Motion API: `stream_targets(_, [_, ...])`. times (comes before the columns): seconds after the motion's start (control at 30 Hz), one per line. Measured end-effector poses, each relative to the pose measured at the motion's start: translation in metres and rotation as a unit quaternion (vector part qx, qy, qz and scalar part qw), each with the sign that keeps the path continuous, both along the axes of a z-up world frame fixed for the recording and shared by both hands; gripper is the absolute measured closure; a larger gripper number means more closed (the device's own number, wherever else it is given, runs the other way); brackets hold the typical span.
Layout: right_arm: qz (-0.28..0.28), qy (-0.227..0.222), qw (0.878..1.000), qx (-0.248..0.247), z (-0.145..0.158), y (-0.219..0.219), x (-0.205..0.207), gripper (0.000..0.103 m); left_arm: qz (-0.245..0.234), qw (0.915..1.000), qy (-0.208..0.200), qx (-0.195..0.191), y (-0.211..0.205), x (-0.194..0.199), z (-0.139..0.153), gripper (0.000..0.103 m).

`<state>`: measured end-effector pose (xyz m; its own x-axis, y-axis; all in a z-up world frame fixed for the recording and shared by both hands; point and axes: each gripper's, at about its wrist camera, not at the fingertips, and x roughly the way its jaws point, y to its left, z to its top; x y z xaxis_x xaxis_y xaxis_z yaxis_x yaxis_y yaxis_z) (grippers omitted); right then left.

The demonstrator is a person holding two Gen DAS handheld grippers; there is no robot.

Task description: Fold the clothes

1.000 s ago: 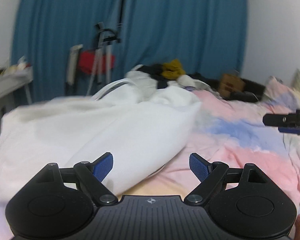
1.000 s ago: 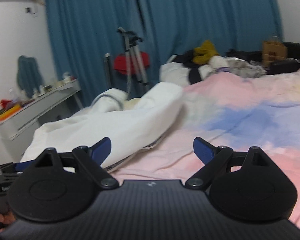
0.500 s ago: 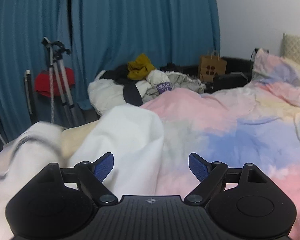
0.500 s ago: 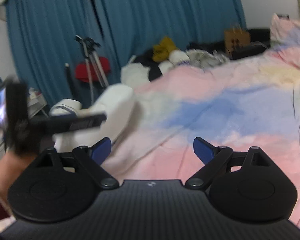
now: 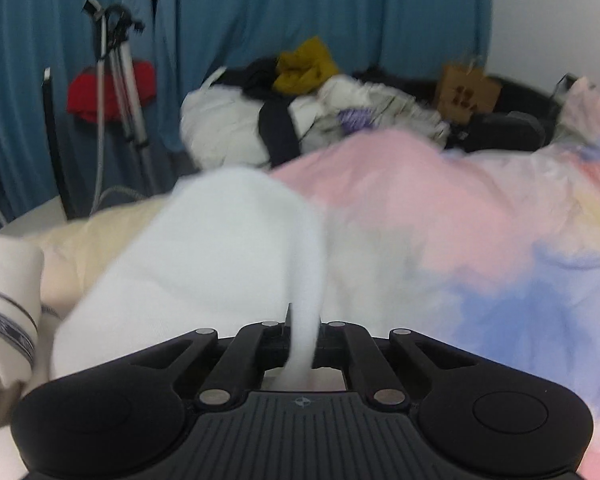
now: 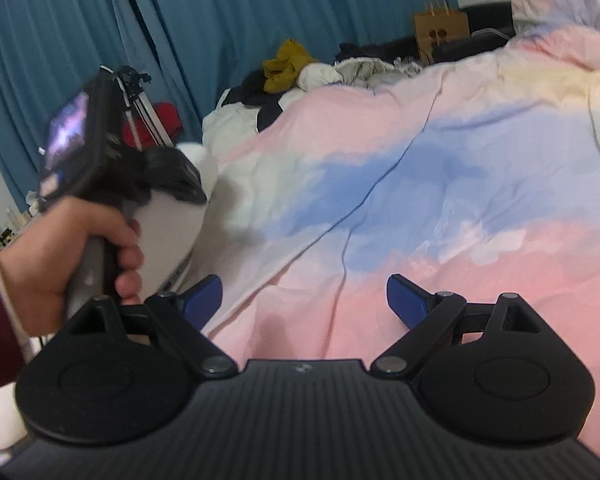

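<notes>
- On the bed's near-left side, at about 9 o'clock in the left wrist view, lies the white garment (image 5: 204,256); one edge of it runs up into the left gripper (image 5: 302,332), whose jaws are clamped together on that strip of cloth.
- Folding looks barely begun: the garment is bunched and humped, no flat fold or crease line shows, and a ribbed cuff (image 5: 8,292) with dark stripes hangs loose at 8 o'clock. Spreading it flat and every fold appear left to do.
- Right gripper (image 6: 304,300) hovers over the pastel duvet (image 6: 440,184), jaws wide apart with nothing between them; the left hand (image 6: 72,252) shows at 9 o'clock in its view.
- Half a second ago the left jaws stood apart with the garment lying ahead of them; now they have closed on its edge.
- Right jaws are as open as before, though the view has swung toward the left hand.
- Beyond, at 12 o'clock: a clothes pile (image 5: 300,96), a tripod (image 5: 116,92) and blue curtains (image 5: 300,8).
</notes>
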<state>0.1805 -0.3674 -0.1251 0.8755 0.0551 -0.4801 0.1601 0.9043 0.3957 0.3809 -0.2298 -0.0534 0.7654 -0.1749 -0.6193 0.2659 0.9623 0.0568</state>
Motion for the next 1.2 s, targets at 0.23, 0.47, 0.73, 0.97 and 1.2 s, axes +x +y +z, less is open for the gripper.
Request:
stream_targets(0.23, [-0.003,-0.010,1.000,0.003,0.005,0.004,-0.008,0.012,-0.124,0.9877,-0.069,-0.067,0.004,-0.076,0.110,0.101])
stream_targets(0.47, [-0.052,-0.049,0.997,0.037,0.029,-0.007,-0.045,0.012,-0.245,0.9313,-0.146,-0.227,0.063,-0.133,0.217,0.101])
stream_targets(0.73, [-0.049,-0.058,0.993,0.094,0.033,-0.018,-0.060,0.012,-0.118,0.9681,-0.049,-0.216,0.110,-0.077,0.128,0.094])
stream_targets(0.97, [-0.043,-0.013,0.986,0.162,0.005,-0.034,-0.040,0.012,-0.057,0.9774,-0.014,-0.203,0.138,-0.079,0.058,0.048])
stream_targets(1.2, [-0.071,0.004,0.971,0.229,-0.010,-0.055,-0.036,0.014,-0.040,0.9882,-0.018,-0.147,0.212,-0.181,0.044,0.028])
